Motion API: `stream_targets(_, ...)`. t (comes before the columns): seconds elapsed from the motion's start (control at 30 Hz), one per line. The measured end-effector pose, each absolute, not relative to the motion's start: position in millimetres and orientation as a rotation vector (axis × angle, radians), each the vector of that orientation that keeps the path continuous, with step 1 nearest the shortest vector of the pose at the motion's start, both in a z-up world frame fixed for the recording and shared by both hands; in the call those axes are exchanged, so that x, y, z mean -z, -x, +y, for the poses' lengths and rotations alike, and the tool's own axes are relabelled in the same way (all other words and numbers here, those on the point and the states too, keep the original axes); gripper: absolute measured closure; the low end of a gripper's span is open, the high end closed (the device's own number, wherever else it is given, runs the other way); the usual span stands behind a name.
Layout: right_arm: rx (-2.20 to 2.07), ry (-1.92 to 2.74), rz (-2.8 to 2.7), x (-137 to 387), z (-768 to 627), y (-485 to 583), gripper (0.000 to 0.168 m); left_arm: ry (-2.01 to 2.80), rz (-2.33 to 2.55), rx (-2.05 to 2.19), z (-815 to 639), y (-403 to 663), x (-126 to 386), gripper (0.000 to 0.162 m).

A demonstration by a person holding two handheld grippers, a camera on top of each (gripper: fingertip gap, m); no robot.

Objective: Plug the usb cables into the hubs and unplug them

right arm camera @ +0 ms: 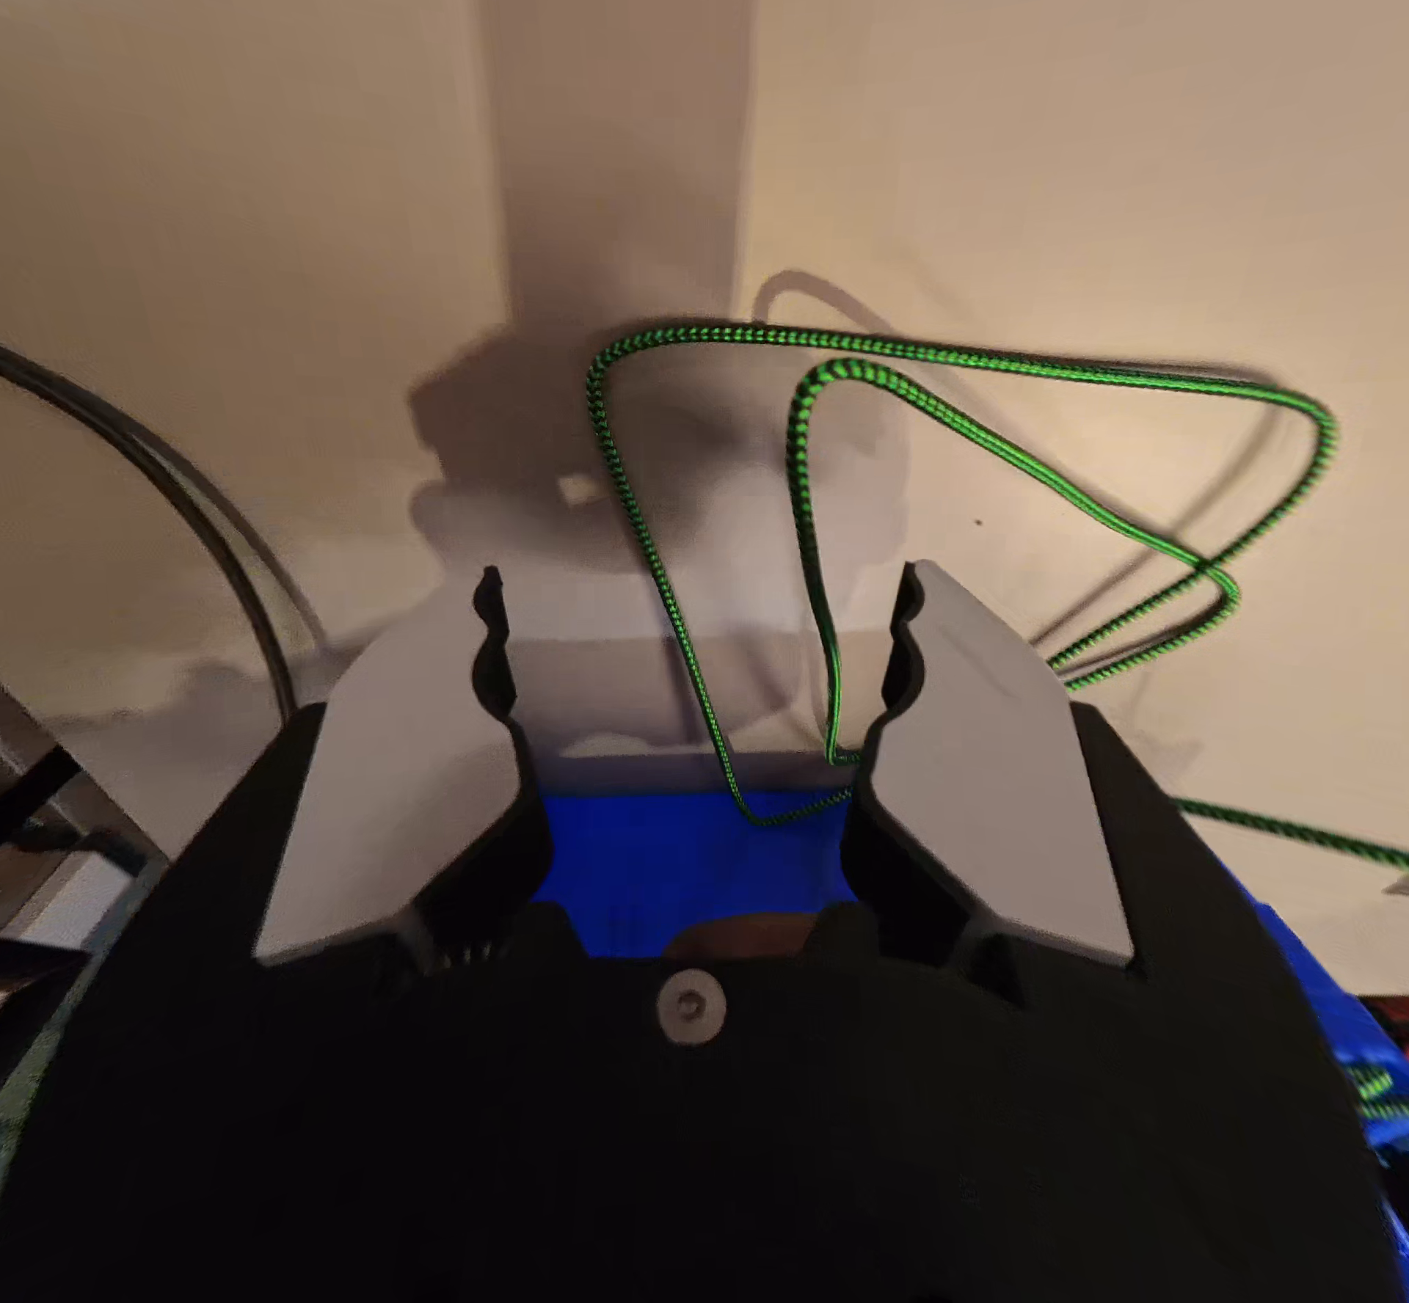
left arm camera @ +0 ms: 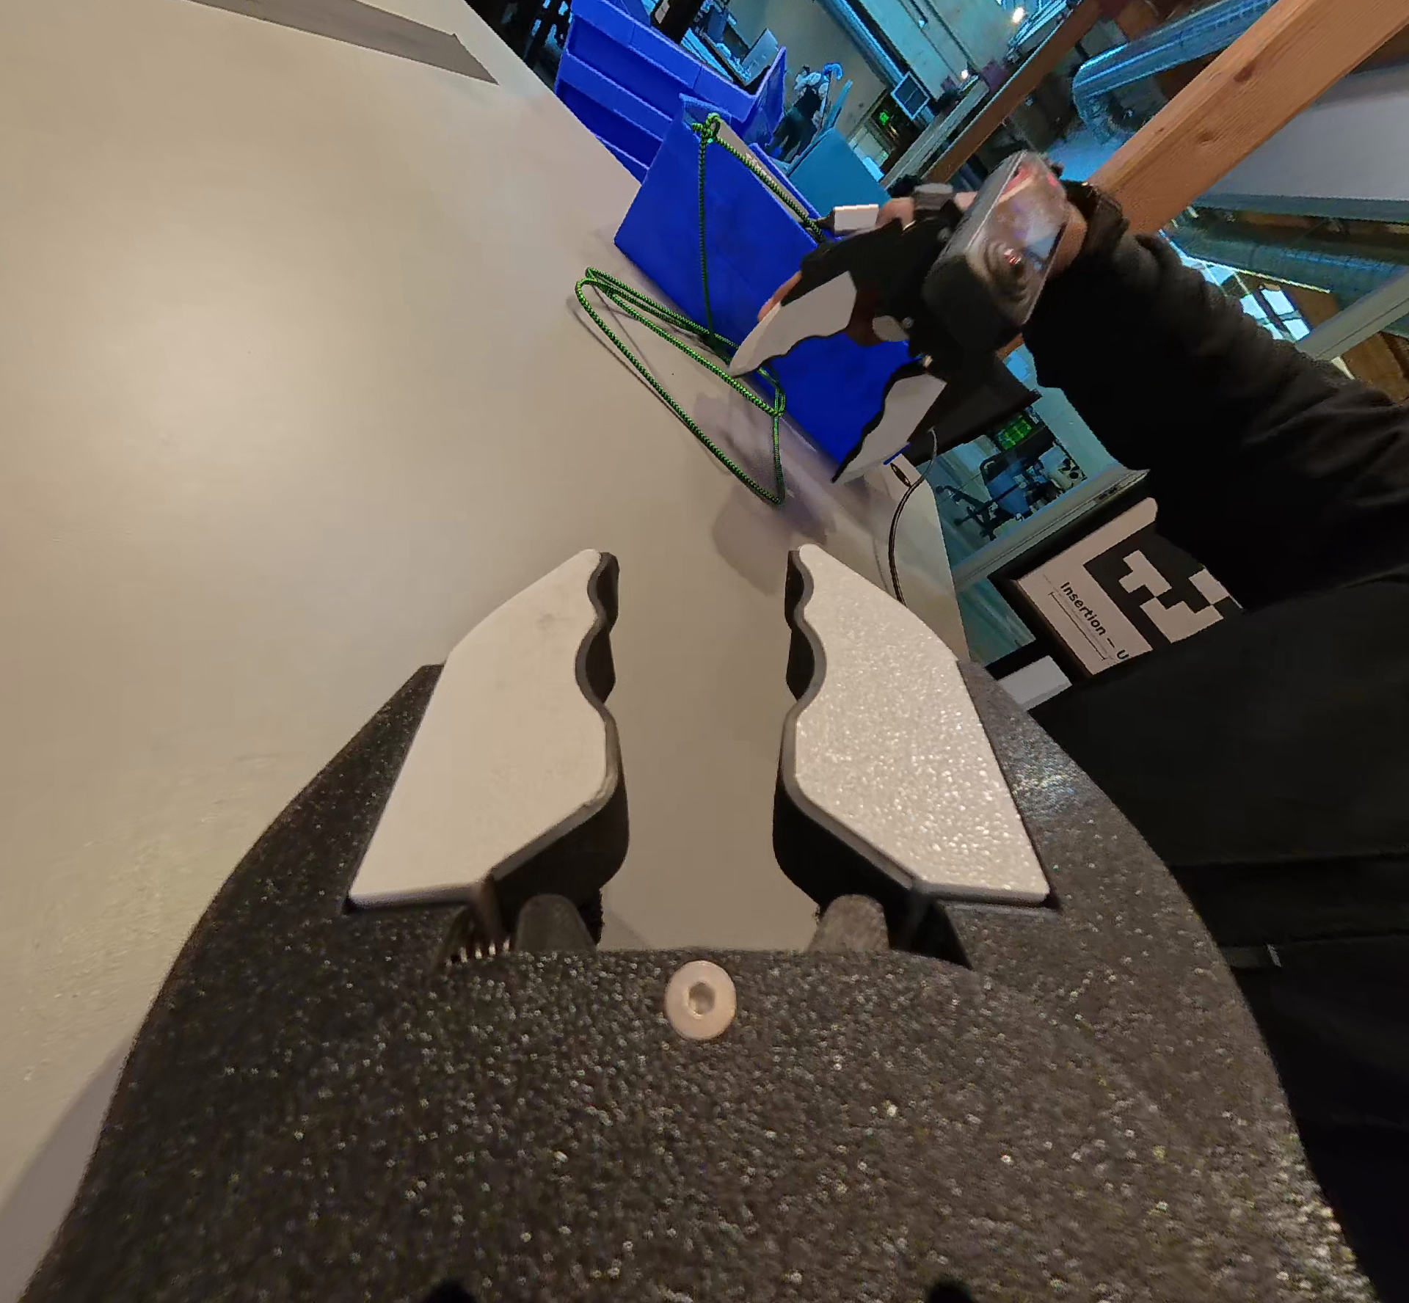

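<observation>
Above the blue bin (right arm camera: 686, 847), my right gripper (right arm camera: 698, 580) hangs spread and empty; the green braided cable (right arm camera: 991, 352) loops just beyond (its plug hidden). I'd descend slowly, pinching near the connector. My left gripper (left arm camera: 698, 565) idles unclenched over the table (left arm camera: 229, 428)

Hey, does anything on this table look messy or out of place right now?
Yes: the green-and-black braided cable sprawls in loose loops over the pale table, trailing out of the blue plastic bin. Neither tool holds it.
</observation>
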State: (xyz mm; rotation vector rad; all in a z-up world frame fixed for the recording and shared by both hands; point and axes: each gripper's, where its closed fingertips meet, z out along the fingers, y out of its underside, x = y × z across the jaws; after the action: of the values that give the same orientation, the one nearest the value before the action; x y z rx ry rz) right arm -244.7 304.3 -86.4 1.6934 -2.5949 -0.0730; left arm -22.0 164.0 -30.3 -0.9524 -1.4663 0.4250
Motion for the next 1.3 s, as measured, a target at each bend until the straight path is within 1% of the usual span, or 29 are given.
stream_targets(0.07,0.110,-1.681,-2.549,98.3,303.4,249.4,0.078,0.949,-1.464,-0.429,163.9,21.9,29.0,0.120)
stream_targets(0.17,0.150,-1.678,-2.494,106.9,306.2,255.0,0.095,0.944,-1.452,-0.430,164.4,21.5,25.3,0.120)
stream_targets(0.23,0.130,-1.675,-2.497,106.3,306.9,253.2,0.099,0.937,-1.443,-0.429,165.3,21.6,22.9,0.120)
stream_targets(0.27,0.132,-1.686,-2.506,106.2,309.5,251.3,0.109,0.934,-1.440,-0.427,165.9,21.7,21.9,0.120)
stream_targets(0.37,0.134,-1.721,-2.543,107.4,317.4,245.6,0.165,0.935,-1.432,-0.424,168.3,22.2,20.2,0.121)
stream_targets(0.5,0.111,-1.729,-2.509,106.3,318.0,245.7,0.166,0.938,-1.433,-0.426,169.5,22.8,20.5,0.121)
stream_targets(0.6,0.048,-1.739,-2.466,90.3,314.6,243.5,0.167,0.931,-1.439,-0.432,167.6,22.3,21.3,0.121)
stream_targets(0.67,-0.057,-1.713,-2.468,64.7,306.2,240.7,0.167,0.921,-1.443,-0.434,165.5,21.9,21.7,0.121)
stream_targets(0.8,-0.324,-1.573,-2.467,-10.1,283.4,252.1,0.166,0.903,-1.446,-0.433,163.1,21.3,21.3,0.122)
stream_targets(0.9,-0.453,-1.415,-2.462,-62.0,275.8,283.5,0.166,0.896,-1.446,-0.431,163.0,21.3,20.9,0.123)
stream_targets(1.03,-0.545,-1.194,-2.459,-108.7,280.3,341.8,0.166,0.890,-1.447,-0.422,163.7,22.2,21.9,0.124)
stream_targets(1.2,-0.638,-0.897,-2.413,-143.0,290.9,424.1,0.166,0.894,-1.462,-0.408,164.3,24.2,27.7,0.124)
stream_targets(1.3,-0.593,-0.736,-2.366,-146.5,301.6,477.5,0.166,0.881,-1.462,-0.407,162.6,24.0,27.6,0.124)
